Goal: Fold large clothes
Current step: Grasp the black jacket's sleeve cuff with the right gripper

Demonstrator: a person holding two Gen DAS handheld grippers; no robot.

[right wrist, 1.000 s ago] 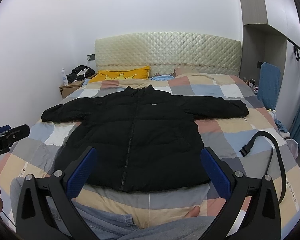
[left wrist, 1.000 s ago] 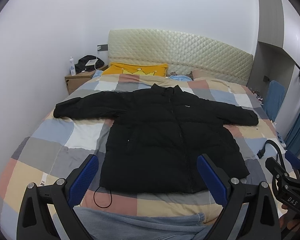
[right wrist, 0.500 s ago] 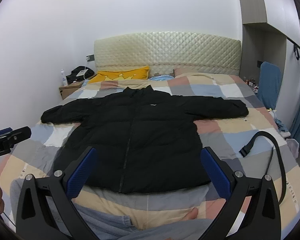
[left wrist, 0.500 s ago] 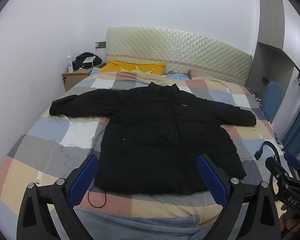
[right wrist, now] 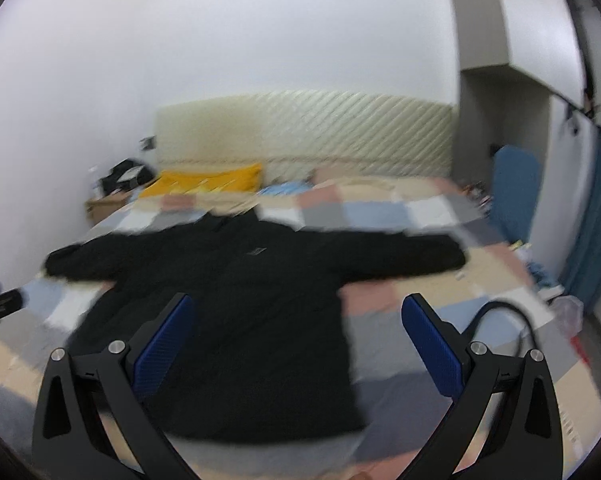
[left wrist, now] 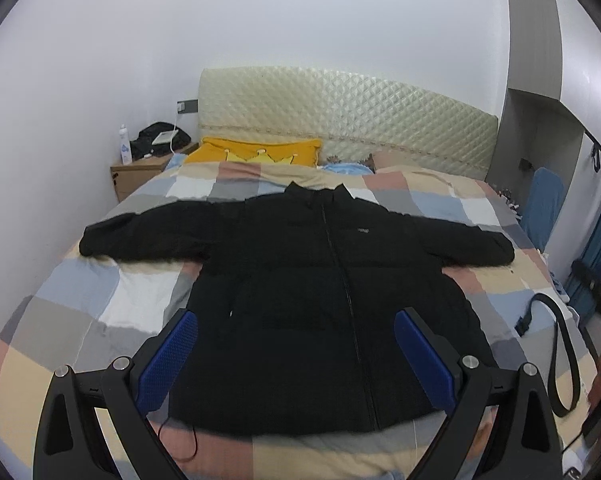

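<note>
A black puffer jacket (left wrist: 324, 296) lies flat and face up on the checked bed cover (left wrist: 100, 304), zipped, with both sleeves spread out sideways and the collar toward the headboard. My left gripper (left wrist: 296, 356) hovers open above the jacket's lower hem, nothing between its blue pads. In the blurred right wrist view the same jacket (right wrist: 240, 300) spreads across the bed. My right gripper (right wrist: 296, 344) is open over the jacket's lower right part and the cover beside it, holding nothing.
A yellow pillow (left wrist: 256, 154) and a quilted headboard (left wrist: 340, 120) stand at the far end. A wooden nightstand (left wrist: 136, 174) with a bottle sits far left. A black strap (left wrist: 560, 352) curls on the bed's right side. A blue chair (left wrist: 540, 204) stands by the right wall.
Both grippers have moved forward and up over the bed, so the jacket sits closer and lower in view. The right view has swung right and is motion-blurred. The jacket has not shifted.
</note>
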